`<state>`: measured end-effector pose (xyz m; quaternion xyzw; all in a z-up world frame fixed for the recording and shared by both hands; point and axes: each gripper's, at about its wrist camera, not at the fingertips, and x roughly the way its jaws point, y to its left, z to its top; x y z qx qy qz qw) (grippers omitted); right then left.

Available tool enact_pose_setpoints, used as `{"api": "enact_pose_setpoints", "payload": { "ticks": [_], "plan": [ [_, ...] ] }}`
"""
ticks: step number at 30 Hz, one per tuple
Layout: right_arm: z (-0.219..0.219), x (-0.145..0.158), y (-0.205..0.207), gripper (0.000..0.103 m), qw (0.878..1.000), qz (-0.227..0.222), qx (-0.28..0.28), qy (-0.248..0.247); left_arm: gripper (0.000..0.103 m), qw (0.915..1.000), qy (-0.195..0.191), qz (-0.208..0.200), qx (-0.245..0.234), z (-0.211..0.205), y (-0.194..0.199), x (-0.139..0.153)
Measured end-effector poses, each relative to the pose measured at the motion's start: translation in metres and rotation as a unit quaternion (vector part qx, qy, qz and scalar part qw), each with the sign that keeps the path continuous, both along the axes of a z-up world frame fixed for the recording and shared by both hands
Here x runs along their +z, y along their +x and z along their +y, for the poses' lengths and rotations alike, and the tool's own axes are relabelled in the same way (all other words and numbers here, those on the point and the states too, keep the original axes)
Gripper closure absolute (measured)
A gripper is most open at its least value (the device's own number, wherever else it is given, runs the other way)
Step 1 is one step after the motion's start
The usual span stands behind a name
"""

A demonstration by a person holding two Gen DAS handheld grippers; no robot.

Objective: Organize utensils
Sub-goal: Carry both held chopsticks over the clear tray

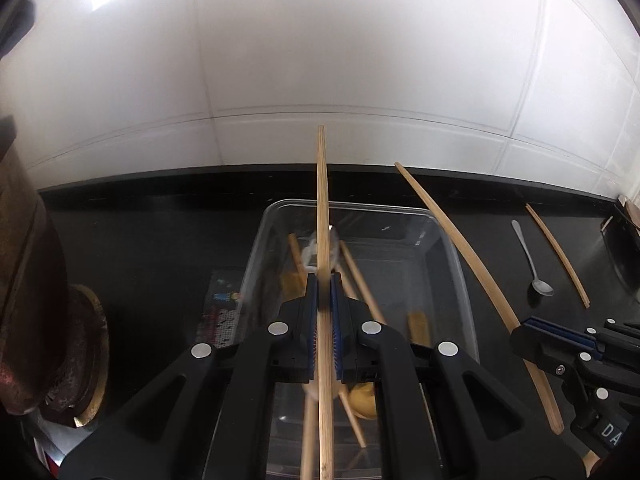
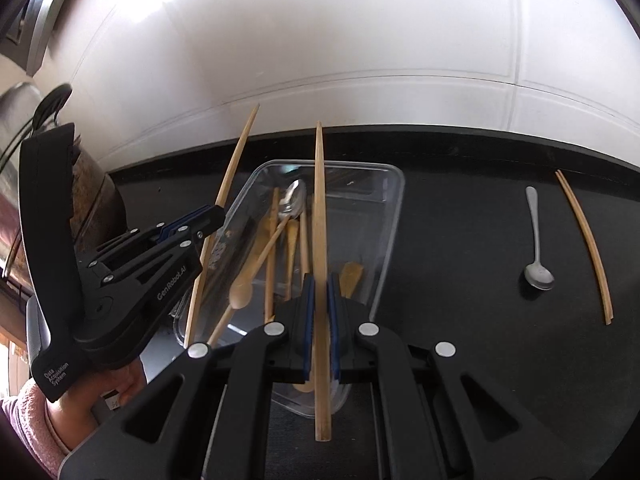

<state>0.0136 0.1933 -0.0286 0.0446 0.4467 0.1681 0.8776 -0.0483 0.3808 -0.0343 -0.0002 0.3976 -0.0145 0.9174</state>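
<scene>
My left gripper (image 1: 324, 280) is shut on a wooden chopstick (image 1: 323, 208) and holds it over the clear plastic container (image 1: 460, 276). My right gripper (image 2: 319, 280) is shut on another wooden chopstick (image 2: 320, 208) above the container's (image 2: 390, 216) near right side. The container holds several wooden utensils (image 2: 244, 284) and a metal spoon (image 2: 294, 198). In the right wrist view the left gripper (image 2: 212, 216) and its chopstick (image 2: 232, 176) show at the left. In the left wrist view the right gripper (image 1: 528, 330) and its chopstick (image 1: 460, 248) show at the right.
On the black counter (image 2: 460, 240) to the right lie a metal spoon (image 2: 538, 248) and a pair of chopsticks (image 2: 588, 240); both also show in the left wrist view, spoon (image 1: 532, 260) and chopsticks (image 1: 560, 256). A rusty stove burner (image 1: 60, 340) is at the left. A white tiled wall is behind.
</scene>
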Motion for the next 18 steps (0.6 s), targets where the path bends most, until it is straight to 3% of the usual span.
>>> {"api": "enact_pose_setpoints", "payload": {
  "ticks": [12, 18],
  "plan": [
    [0.054, -0.011, 0.001, 0.096, 0.999, 0.012, 0.045, -0.024, 0.098, 0.9957, 0.01, -0.035, 0.085, 0.052, -0.022, 0.004],
    [0.059, -0.014, -0.006, 0.096, 0.998, 0.019, 0.053, -0.031, 0.098, 0.9941, 0.004, -0.038, 0.101, 0.061, -0.031, -0.001]
  ]
}}
